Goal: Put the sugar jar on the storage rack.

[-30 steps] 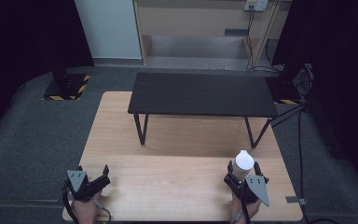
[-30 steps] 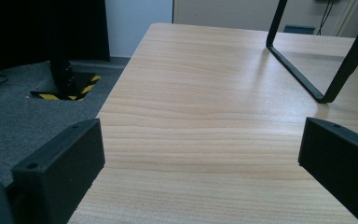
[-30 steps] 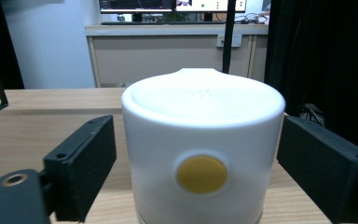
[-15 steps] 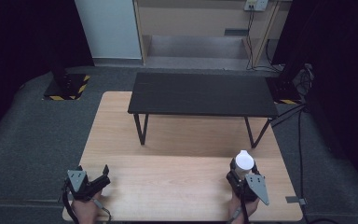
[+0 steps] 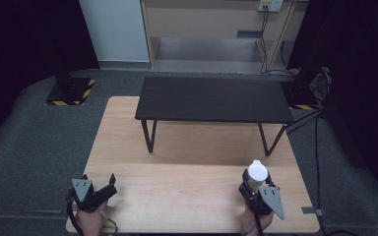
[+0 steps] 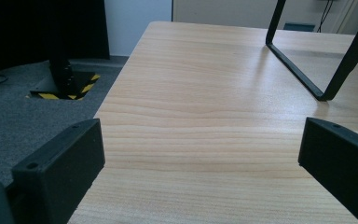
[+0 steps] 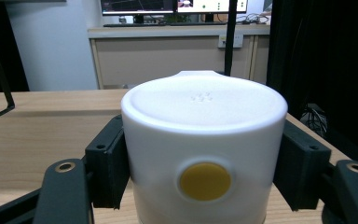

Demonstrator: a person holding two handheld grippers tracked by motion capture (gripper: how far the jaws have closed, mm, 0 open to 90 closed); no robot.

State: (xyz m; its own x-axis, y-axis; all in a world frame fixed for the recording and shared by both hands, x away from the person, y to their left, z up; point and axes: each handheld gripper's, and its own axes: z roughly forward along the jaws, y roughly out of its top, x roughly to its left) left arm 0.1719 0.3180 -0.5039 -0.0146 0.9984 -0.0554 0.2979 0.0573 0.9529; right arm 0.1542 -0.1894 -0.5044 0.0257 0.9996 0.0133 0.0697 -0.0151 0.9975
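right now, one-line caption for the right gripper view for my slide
Right tongs shut on a white cup with a yellow dot, above the wooden table.

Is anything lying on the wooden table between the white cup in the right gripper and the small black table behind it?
Nothing visible. The right gripper has its jaws shut on the white cup, and the wooden table is bare from there to the black table.

The left gripper (image 5: 109, 183) sits low over the near left corner of the surface (image 5: 187, 191), its jaws spread wide apart with bare wood between them. The right gripper (image 5: 254, 184) is at the near right of the surface, jaws clamped against both sides of a white container (image 7: 204, 154), held upright.
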